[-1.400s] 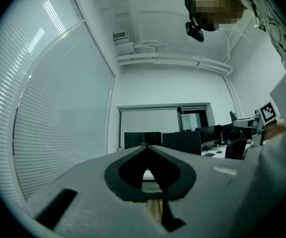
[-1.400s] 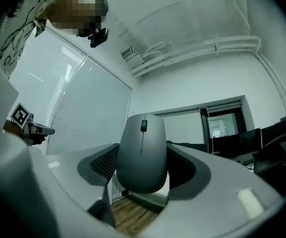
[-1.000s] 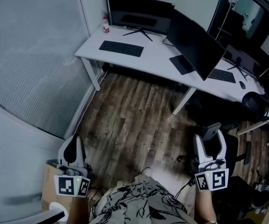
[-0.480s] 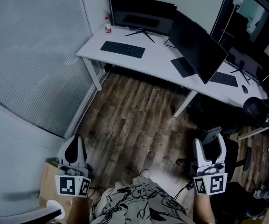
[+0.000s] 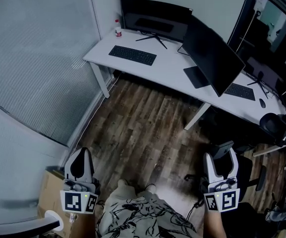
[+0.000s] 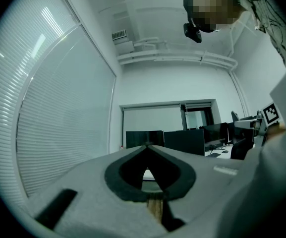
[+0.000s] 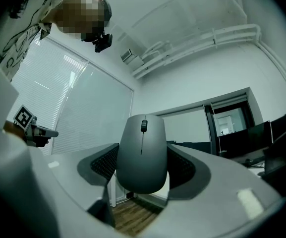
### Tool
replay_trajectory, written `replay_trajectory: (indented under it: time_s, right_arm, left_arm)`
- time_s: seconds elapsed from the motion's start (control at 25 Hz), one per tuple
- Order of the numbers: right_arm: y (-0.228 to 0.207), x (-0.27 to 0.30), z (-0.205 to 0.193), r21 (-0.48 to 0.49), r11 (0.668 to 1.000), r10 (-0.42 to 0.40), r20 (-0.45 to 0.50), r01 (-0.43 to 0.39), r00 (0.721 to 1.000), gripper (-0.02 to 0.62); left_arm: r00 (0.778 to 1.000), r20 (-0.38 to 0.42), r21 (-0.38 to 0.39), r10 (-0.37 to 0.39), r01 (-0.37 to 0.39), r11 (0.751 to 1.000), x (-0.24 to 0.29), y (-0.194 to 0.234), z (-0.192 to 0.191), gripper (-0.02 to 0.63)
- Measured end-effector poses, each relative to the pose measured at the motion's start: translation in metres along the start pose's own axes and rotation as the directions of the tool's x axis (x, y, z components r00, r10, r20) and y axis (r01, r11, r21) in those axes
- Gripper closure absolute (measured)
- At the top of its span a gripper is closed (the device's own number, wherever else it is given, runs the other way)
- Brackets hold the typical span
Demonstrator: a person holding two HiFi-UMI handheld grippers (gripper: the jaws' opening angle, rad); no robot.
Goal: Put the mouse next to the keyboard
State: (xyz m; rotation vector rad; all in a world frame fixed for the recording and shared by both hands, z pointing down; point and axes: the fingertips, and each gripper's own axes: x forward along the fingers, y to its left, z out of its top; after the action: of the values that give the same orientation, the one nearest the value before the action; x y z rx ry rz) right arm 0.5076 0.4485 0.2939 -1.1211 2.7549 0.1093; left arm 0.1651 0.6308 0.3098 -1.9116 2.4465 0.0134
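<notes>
Mouse (image 7: 142,152) stays clamped in right gripper (image 5: 222,156), left gripper's (image 5: 79,156) jaws together; both sit lower in view

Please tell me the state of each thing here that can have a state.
left tongs: shut, nothing between
right tongs: shut on mouse
mouse: gripped, off the desk
keyboard: flat on white desk
monitor behind keyboard: screen dark
bottle: upright
</notes>
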Motion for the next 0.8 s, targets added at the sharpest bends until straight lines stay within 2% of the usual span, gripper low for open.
replay_trajectory:
  time_s: [0.32, 0.8]
  right_arm:
    - [0.001, 0.025, -0.013, -0.001, 1.0, -0.024, -0.03, 0.024, 0.999, 0.29]
    - [0.005, 0.104, -0.024, 0.015, 0.995, -0.103, -0.031, 0.103, 0.994, 0.29]
  left_arm:
    - [1.0, -0.006, -0.008, -0.019, 0.019, 1.0, 0.031, 0.018, -0.009, 0.609]
    - [0.999, -0.009, -0.013, -0.04, 0.04, 0.999, 0.112, 0.078, -0.009, 0.609]
